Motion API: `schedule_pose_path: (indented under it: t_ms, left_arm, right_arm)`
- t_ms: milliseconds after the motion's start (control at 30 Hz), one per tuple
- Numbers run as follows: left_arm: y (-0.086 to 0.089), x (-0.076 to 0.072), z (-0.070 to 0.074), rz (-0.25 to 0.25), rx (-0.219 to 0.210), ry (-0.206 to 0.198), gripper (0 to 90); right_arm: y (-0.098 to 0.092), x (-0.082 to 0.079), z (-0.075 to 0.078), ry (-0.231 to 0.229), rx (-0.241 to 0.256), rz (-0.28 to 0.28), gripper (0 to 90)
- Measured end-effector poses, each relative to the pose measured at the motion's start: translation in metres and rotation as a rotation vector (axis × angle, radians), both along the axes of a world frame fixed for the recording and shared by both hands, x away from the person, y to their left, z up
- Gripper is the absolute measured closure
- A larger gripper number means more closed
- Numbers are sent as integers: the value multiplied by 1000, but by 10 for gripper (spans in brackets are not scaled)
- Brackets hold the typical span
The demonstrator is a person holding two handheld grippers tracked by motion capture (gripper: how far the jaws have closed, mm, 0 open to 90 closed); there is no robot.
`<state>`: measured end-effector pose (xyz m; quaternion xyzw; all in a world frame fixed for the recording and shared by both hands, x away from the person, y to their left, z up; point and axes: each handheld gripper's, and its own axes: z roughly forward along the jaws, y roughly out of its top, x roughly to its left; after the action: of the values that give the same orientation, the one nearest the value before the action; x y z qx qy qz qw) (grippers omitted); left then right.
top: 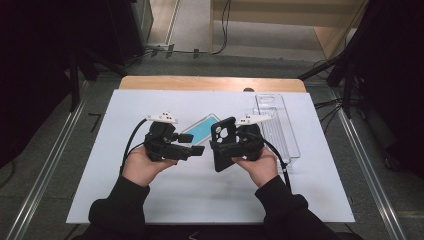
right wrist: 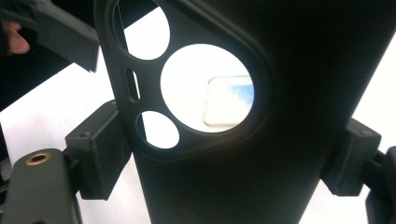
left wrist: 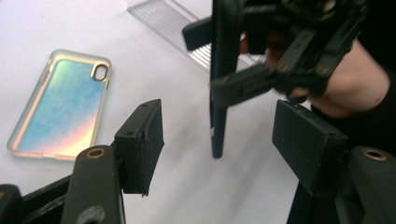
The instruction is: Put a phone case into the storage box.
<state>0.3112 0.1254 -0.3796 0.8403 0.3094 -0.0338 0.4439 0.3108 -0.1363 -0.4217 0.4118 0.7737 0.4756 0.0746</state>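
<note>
My right gripper [top: 223,146] is shut on a black phone case [top: 223,142], held upright and off the white board. In the right gripper view the black case [right wrist: 224,140] stands between both pads [right wrist: 100,154], its camera cutouts uppermost. My left gripper [top: 194,144] is open just left of that case. In the left gripper view the case [left wrist: 218,93] shows edge-on beyond my open left gripper [left wrist: 224,144], nothing touching its pads [left wrist: 140,140]. An iridescent blue phone case [top: 202,129] [left wrist: 63,107] lies flat on the board behind the grippers.
A clear plastic tray [top: 277,125] [left wrist: 173,23] lies at the right back of the white board [top: 150,200]. The wooden table edge [top: 210,83] runs behind it. Through the black case's camera hole I see the iridescent case [right wrist: 229,100].
</note>
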Motion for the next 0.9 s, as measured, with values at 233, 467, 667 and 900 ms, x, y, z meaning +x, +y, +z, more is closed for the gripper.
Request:
schedule_pose_path:
  t_ms: [233,467,667,900]
  left_arm:
    - [9,-5,-17,-16,28,-55,307]
    - [14,-6,-31,-22,23,-32,299]
    - [22,-8,-42,-20,24,-23,298]
    - [31,-13,-50,-19,43,-17,299]
  right_arm:
    - [-7,1,5,3,3,28,144]
    - [-12,1,10,8,13,55,144]
    - [-17,2,15,13,13,76,144]
    - [-24,2,22,3,8,76,144]
